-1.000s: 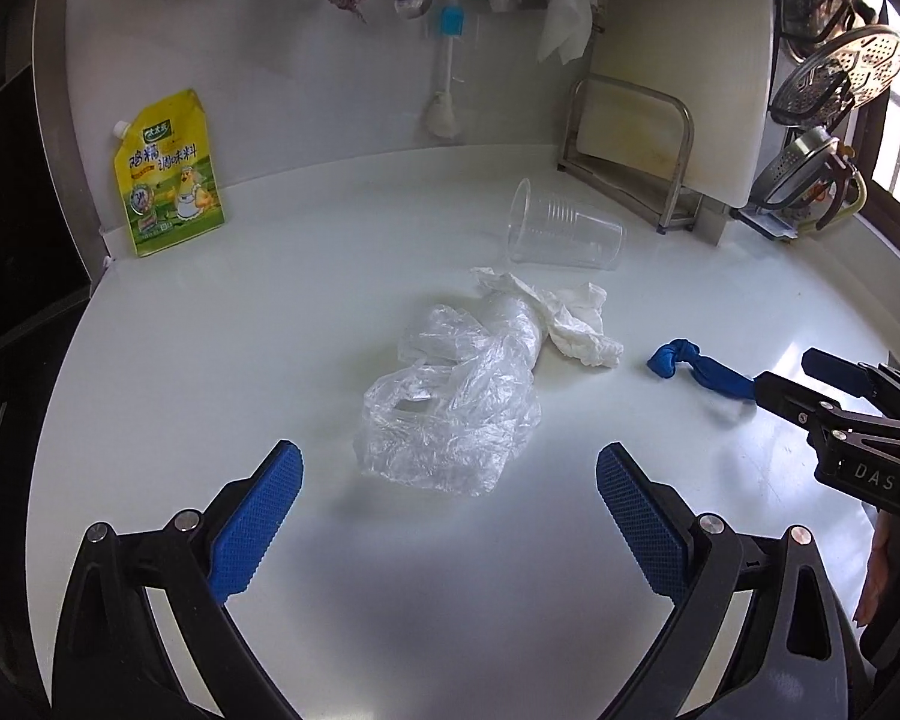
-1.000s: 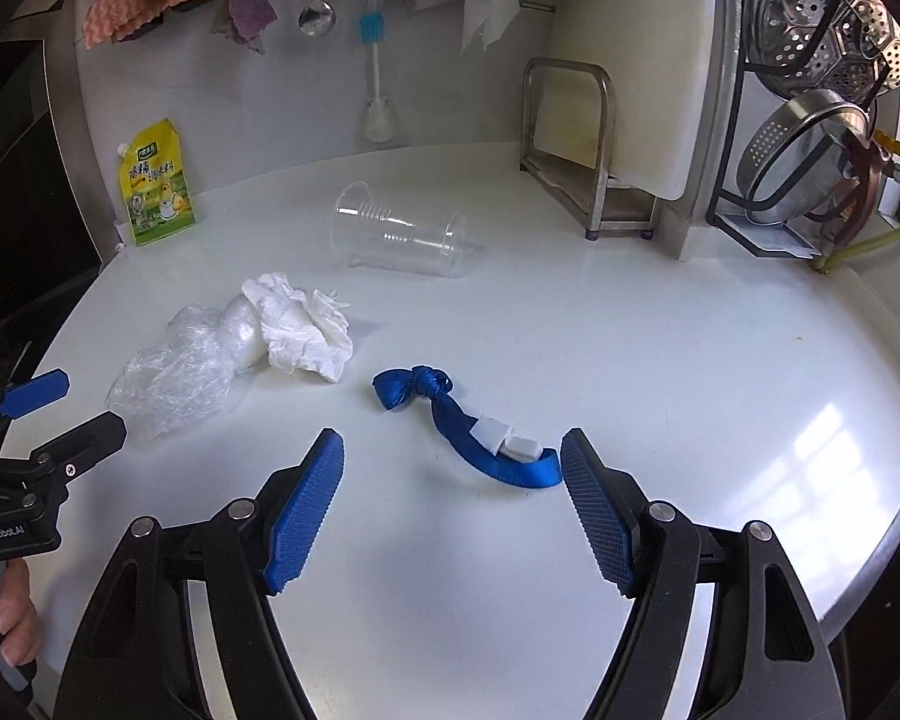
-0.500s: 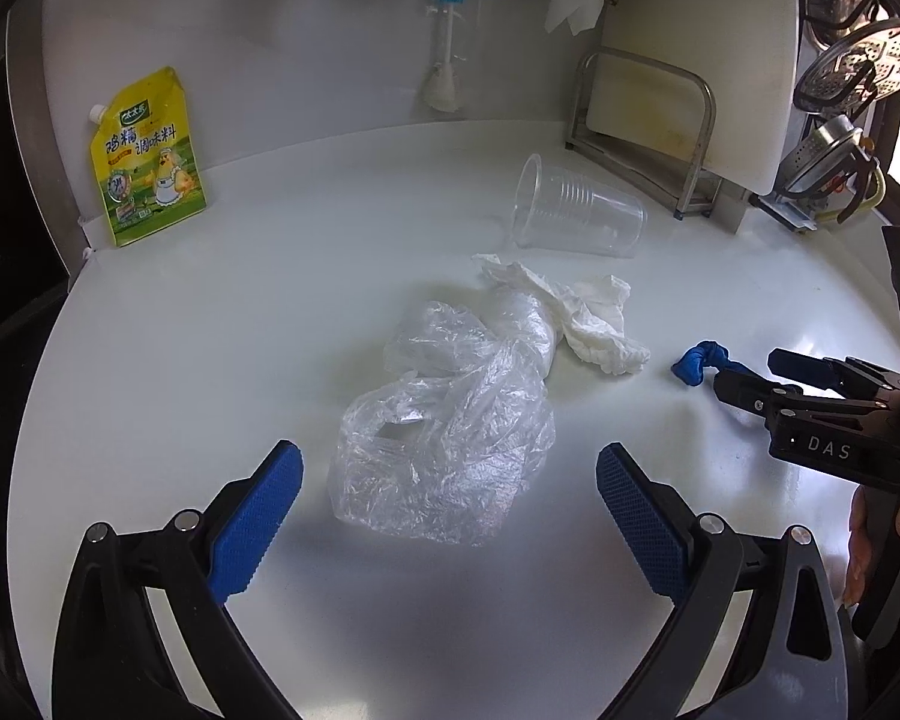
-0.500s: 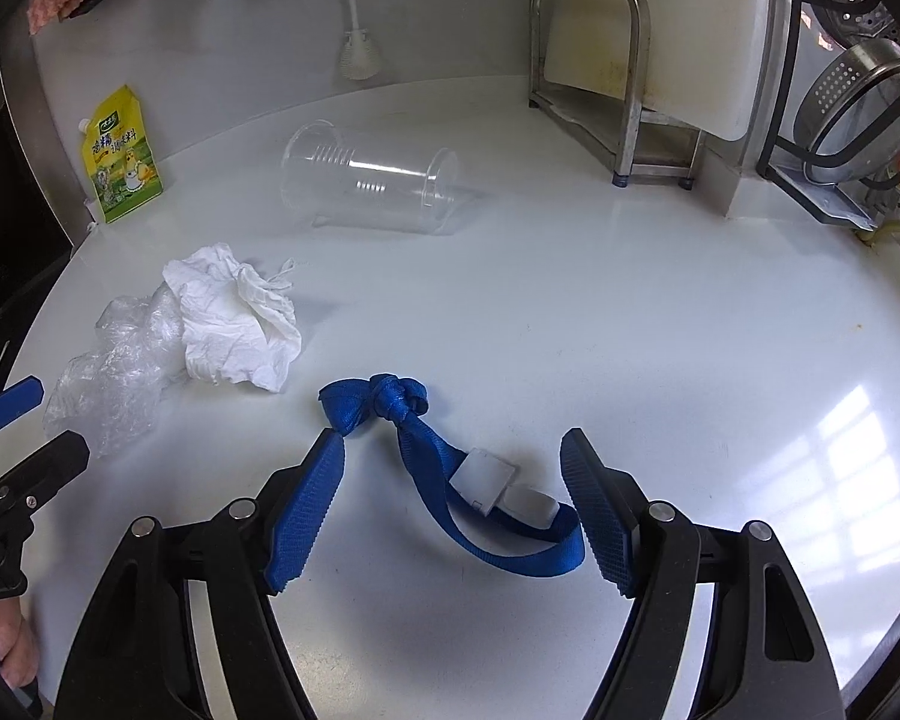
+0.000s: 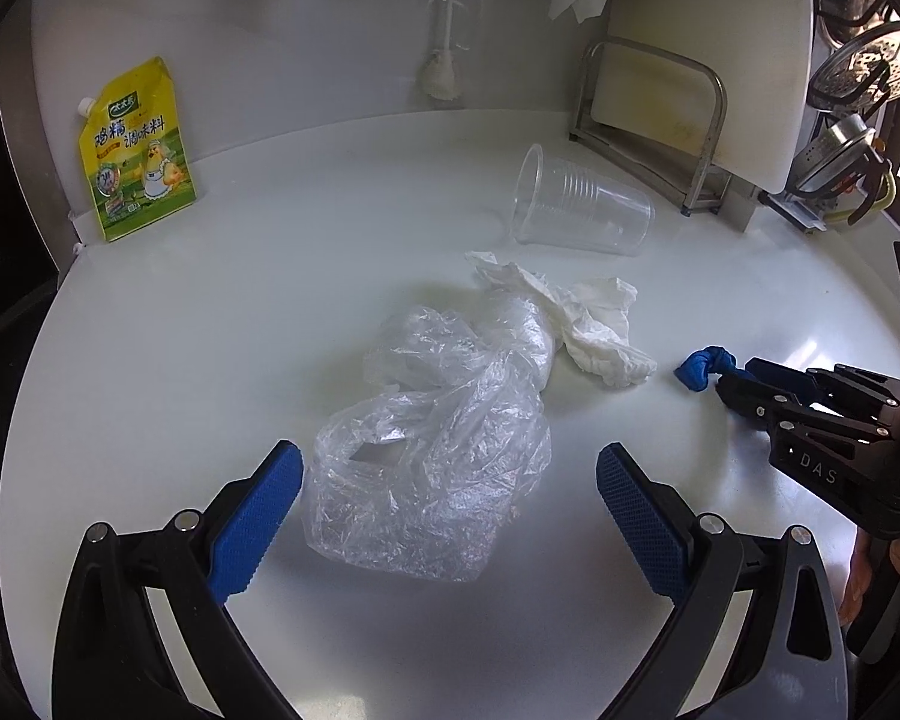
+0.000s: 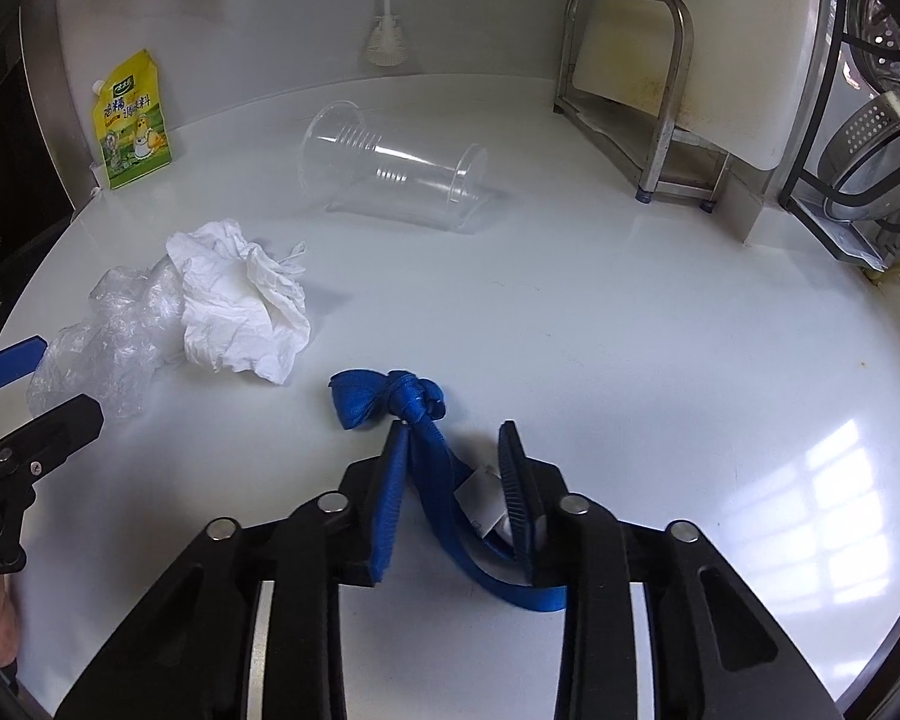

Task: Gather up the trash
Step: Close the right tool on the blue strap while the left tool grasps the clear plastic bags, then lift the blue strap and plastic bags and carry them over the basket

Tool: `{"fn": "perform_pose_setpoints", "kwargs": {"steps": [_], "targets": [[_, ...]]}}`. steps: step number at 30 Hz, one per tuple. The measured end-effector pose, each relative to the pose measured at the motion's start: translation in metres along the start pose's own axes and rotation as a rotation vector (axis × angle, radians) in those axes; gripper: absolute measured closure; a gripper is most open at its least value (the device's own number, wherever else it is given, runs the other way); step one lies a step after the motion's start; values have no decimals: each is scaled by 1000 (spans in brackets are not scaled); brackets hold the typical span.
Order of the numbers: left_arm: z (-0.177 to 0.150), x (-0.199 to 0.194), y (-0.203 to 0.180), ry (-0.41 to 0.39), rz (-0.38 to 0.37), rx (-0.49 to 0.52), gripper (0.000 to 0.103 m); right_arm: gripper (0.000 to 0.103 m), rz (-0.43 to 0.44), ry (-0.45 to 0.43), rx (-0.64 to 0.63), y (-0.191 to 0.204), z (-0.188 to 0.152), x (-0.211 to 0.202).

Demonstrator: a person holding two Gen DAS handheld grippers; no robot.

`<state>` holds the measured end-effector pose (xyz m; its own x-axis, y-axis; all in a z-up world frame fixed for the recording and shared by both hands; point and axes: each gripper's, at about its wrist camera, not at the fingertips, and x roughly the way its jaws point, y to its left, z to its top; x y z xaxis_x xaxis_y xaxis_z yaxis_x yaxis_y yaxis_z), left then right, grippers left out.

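The blue strap lies on the white counter, and the right gripper has just closed its jaws around it, seemingly pinching it. That likely readies it for lifting, while the left gripper, jaws spread, hovers over the plastic bag.

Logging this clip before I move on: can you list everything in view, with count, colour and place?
Strap: 1, blue, knotted, on the counter between the right gripper's pads.
Tissue: 1, white, crumpled, mid-counter, against the bag.
Bag: 1, clear plastic, crumpled, between the left gripper's pads, untouched.
Cup: 1, clear, on its side behind the tissue.
Pouch: 1, yellow, leaning on the back wall, left.
Brush: 1, white with blue top, hanging on the wall.
Rack: 1, steel, back right, holding a white board.
Strainers: steel, far right; count unclear.
Counter: 1, white.
Left gripper: black with blue pads, open.
Right gripper: same, just closed onto the strap.
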<state>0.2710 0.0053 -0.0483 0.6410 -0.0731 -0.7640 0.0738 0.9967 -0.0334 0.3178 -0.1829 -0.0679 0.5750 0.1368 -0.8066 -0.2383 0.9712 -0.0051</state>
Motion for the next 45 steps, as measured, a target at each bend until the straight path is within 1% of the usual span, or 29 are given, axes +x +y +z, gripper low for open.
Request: {"fn": "perform_pose_setpoints", "kwargs": {"steps": [1,2,5,10,15,19,24,27,29,30,31,32,33,35,36,37,40,45], "targets": [[0,0,0,1,3,-1,6,94,3,-2,-6,1,0,0],[1,0,0,2,6,-2,6,96,8,-3,-10,2,-1,-1],[3,0,-1,2,9,5,6,96,38,-25,20,-2,-2,-7],[9,9,-5,29,22,29,6,96,77,-72,101,-19,-2,-20],[18,17,-9,37,54,47,6,96,106,-74,131,-26,-3,-22],[26,24,-16,40,109,90,6,96,120,-79,136,-27,-3,-23],[35,37,-17,60,100,85,6,96,132,-77,142,-28,-3,-23],[34,42,-17,70,84,74,9,96,133,-77,143,-28,-3,-23],[33,43,-16,75,71,65,17,96,133,-78,142,-28,-3,-23],[32,45,-16,83,68,64,27,96,135,-77,143,-28,-3,-23],[31,46,-16,93,63,61,33,96,134,-77,143,-28,-3,-23],[30,47,-15,99,55,54,34,96,133,-77,142,-28,-3,-23],[30,47,-13,99,40,46,38,96,132,-77,142,-28,-3,-23],[29,45,-12,96,32,43,47,96,133,-77,142,-28,-4,-23],[29,44,-12,93,30,44,54,96,133,-77,142,-28,-4,-23],[28,42,-11,92,28,43,59,96,134,-76,142,-28,-4,-23],[25,37,-8,91,14,34,62,96,126,-78,142,-26,-6,-23],[15,21,-1,71,13,29,65,96,109,-77,147,-24,-12,-25]]}}
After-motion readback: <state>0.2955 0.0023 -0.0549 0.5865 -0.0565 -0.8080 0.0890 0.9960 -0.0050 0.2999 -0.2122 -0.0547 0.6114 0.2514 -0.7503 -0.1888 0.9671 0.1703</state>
